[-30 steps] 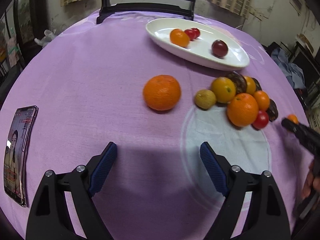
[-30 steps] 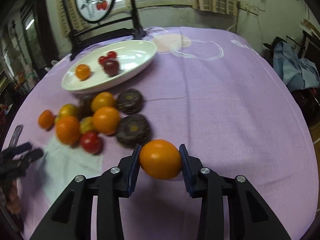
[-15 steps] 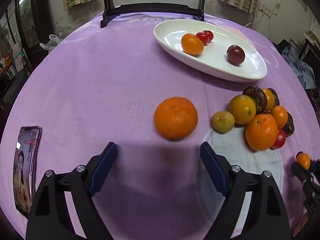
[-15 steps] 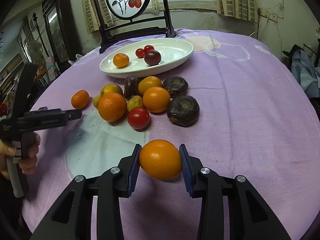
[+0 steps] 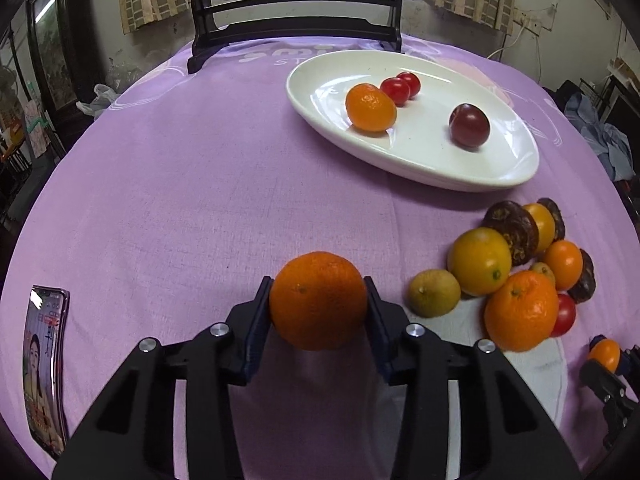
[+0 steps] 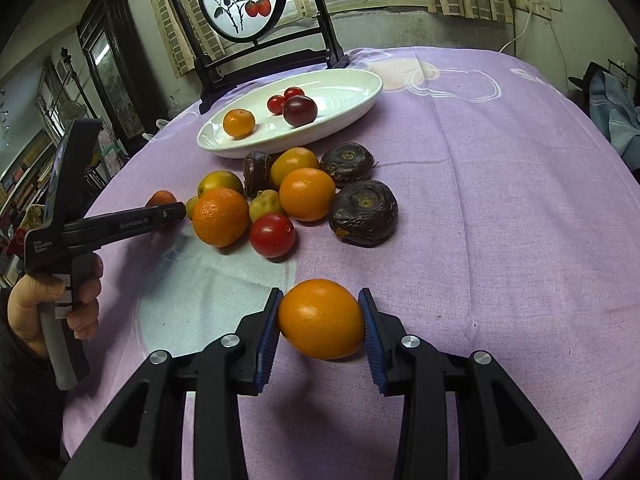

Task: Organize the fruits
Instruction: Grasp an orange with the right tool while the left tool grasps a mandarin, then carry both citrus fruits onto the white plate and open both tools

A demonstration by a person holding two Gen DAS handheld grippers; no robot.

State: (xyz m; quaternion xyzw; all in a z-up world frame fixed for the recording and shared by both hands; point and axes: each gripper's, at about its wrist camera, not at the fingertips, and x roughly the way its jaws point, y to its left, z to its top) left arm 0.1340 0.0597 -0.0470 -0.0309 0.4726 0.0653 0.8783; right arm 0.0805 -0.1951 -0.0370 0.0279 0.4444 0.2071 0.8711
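Note:
My left gripper (image 5: 318, 300) is shut on a large tangerine (image 5: 318, 298) on the purple cloth, left of the fruit pile. It also shows from the side in the right wrist view (image 6: 170, 214), tangerine (image 6: 160, 199) at its tip. My right gripper (image 6: 320, 322) is shut on a smooth orange fruit (image 6: 321, 324), held just above the cloth in front of the pile; it shows at the lower right of the left wrist view (image 5: 606, 356). A white oval dish (image 5: 424, 160) holds a small orange (image 5: 370, 107), two cherry tomatoes (image 5: 396, 90) and a dark plum (image 5: 469, 125).
The loose pile (image 6: 296, 192) has oranges, a red tomato (image 6: 273, 235), small yellow-green fruits and dark wrinkled fruits (image 6: 363, 213). A phone (image 5: 44, 364) lies at the table's left edge. A dark chair (image 5: 296, 20) stands behind the dish.
My left gripper moved forward and closed on the large tangerine; before it was open and short of it. My right gripper kept its orange fruit while its view swung right.

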